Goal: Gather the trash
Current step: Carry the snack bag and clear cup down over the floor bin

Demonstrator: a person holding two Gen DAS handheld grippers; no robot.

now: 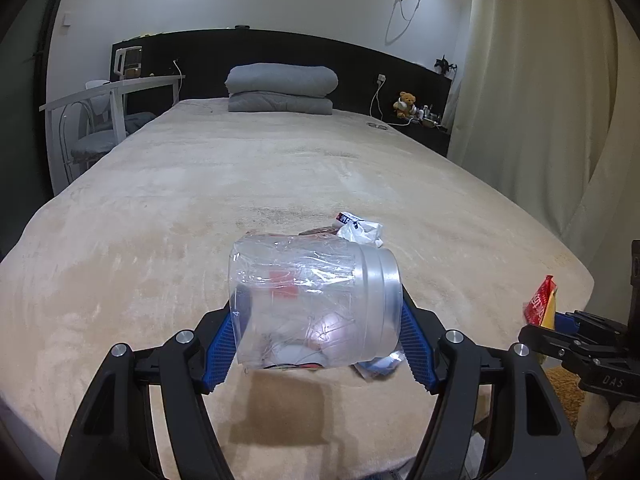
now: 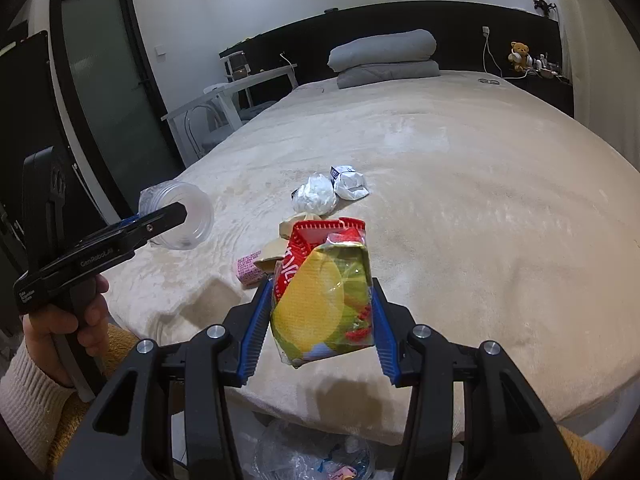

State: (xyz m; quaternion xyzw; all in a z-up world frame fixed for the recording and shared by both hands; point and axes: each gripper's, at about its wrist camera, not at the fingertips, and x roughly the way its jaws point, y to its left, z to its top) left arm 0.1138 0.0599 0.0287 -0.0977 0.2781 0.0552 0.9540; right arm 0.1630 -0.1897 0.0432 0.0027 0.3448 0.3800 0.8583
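Note:
My left gripper [image 1: 318, 328] is shut on a clear plastic jar [image 1: 312, 300] lying sideways between the blue pads, held above the bed's near end; the jar also shows in the right wrist view [image 2: 180, 216]. My right gripper [image 2: 320, 316] is shut on a red, yellow and green snack bag [image 2: 322, 292], held above the bed edge; the bag also shows at the right of the left wrist view [image 1: 540, 302]. On the beige bed [image 2: 480, 200] lie a white crumpled wrapper [image 2: 350, 182], a clear crumpled bag [image 2: 316, 196], tan paper pieces [image 2: 276, 252] and a pink packet [image 2: 248, 270].
A trash bag with several scraps [image 2: 316, 452] sits on the floor below the bed's edge. Folded grey bedding [image 1: 280, 88] lies at the headboard. A white desk and chair [image 1: 108, 112] stand left of the bed, a curtain [image 1: 540, 100] on the right.

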